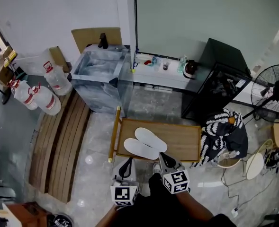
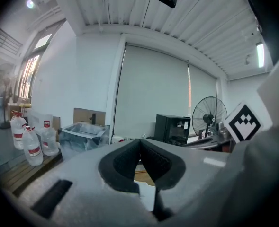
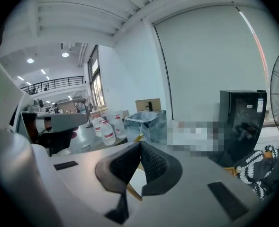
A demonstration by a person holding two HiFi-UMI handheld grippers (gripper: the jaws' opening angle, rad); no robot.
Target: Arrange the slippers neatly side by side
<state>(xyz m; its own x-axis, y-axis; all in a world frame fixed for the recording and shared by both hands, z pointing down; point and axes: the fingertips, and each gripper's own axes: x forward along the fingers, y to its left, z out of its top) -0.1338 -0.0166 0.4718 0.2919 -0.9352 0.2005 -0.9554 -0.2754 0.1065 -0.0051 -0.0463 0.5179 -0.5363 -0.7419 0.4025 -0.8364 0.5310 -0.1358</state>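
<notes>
White slippers [image 1: 148, 139]: only sliver visible past closed left gripper [image 2: 140, 142].

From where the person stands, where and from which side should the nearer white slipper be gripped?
Probably its right-hand end, approached from the person's side with the right tongs. The nearer slipper lies flat on the wooden table, that end close to the front edge, while its far long side sits beside the other slipper.
</notes>
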